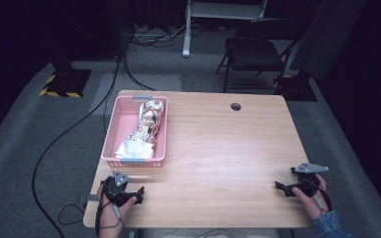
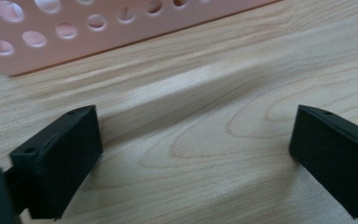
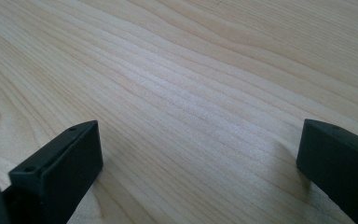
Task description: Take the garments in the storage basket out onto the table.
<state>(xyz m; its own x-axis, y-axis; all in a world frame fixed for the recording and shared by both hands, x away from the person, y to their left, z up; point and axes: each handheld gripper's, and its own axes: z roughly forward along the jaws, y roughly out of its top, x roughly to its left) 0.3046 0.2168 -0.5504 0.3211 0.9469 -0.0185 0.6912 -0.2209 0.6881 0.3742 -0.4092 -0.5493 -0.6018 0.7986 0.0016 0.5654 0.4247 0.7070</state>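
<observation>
Pink basket (image 1: pixel 110 130) at table (image 1: pixel 228 144) left edge, foil bag (image 1: pixel 147 124) inside. Left gripper (image 1: pixel 140 193) just beside basket, jaws wide, nothing between. Right gripper (image 1: pixel 280 187) well apart, released too. Bag looks untouched; grasp not yet started.

Pink basket (image 1: pixel 110 130) beside left gripper (image 1: pixel 138 194)

I am working in a lab or recording studio, not a home. Evidence: dark curtains enclose the space; grey carpet (image 1: pixel 39 134) covers the floor; a stand base marked with yellow-black hazard tape (image 1: pixel 64 83) sits beyond the table's far left corner; black cables (image 1: pixel 79 124) run across the floor; a folding chair (image 1: pixel 253 54) stands behind the wooden table (image 1: pixel 218 148).
</observation>
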